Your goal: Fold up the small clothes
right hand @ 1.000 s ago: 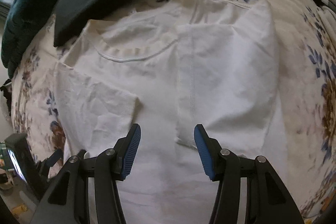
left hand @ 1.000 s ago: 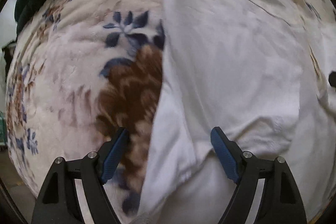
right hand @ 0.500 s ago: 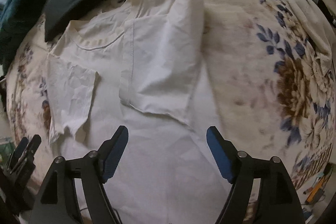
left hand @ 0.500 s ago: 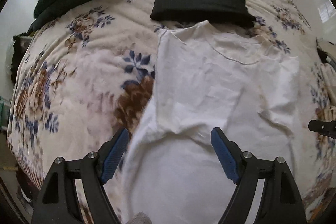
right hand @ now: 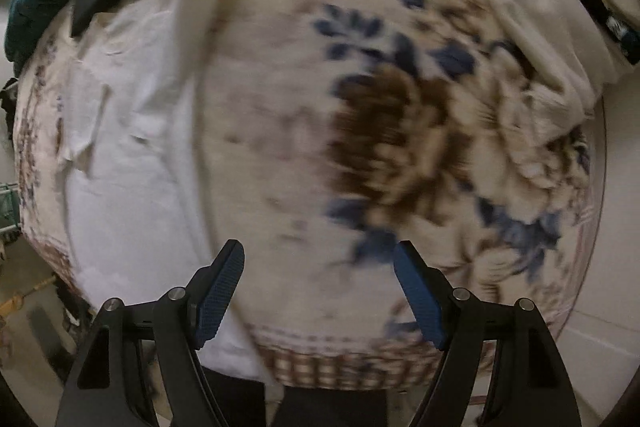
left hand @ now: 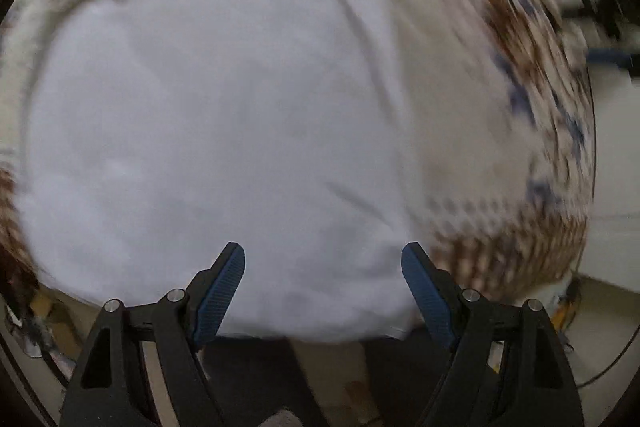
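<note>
Both your left gripper [left hand: 323,281] and right gripper [right hand: 319,279] gape wide, empty; pinch the white cotton T-shirt's [left hand: 208,115] bottom hem squarely between each gripper's fingers.

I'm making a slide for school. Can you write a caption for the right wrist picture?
Open right gripper hovers empty over the flowered blanket, beside the white T-shirt.
</note>
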Available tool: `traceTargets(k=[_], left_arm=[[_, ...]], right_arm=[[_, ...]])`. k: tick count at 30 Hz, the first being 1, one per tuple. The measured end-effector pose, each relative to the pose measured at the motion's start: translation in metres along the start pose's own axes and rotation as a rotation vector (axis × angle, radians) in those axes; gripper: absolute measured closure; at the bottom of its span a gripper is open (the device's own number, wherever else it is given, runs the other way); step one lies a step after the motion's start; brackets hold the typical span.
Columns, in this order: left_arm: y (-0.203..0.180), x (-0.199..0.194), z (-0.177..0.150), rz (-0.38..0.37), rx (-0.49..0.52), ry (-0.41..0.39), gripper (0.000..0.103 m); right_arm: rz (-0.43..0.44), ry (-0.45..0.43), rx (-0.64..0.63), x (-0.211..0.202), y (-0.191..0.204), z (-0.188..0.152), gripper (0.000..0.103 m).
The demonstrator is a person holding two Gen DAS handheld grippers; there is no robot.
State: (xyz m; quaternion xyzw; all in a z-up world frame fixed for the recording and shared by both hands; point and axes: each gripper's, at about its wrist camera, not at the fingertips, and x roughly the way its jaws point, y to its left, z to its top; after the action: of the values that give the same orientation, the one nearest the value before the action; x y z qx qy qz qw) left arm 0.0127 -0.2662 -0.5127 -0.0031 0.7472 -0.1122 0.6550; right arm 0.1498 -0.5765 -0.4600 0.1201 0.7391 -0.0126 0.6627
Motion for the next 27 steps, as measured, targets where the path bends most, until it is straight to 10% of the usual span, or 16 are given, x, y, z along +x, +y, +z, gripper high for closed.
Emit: traceTargets(k=[5,7,20,23,27], left_arm=[[-0.048,0.057,-0.012,-0.015,0.011,0.054,0.027],[-0.054,0.072,-0.012,0.017,0.018,0.053,0.098],[0.010,-0.008,-0.023,0.019,-0.133,-0.162,0.101],[0.024,-0.023,-0.028,0.032,-0.171,-0.183,0.101],[0.053,-0.041,-0.036,0.006,-0.268,-0.192,0.101]], right_arm=[[-0.005,-0.006,-0.011,0.012,-0.027,0.010,0.024],[0.020,-0.019,-0.025,0.015,-0.027,0.018,0.024],[0.365,-0.080,-0.002,0.052,0.058,0.181,0.027],[0.416,-0.017,0.034,0.075,0.076,0.215,0.044],[0.410,0.035,0.030,0.091,0.100,0.233,0.098]])
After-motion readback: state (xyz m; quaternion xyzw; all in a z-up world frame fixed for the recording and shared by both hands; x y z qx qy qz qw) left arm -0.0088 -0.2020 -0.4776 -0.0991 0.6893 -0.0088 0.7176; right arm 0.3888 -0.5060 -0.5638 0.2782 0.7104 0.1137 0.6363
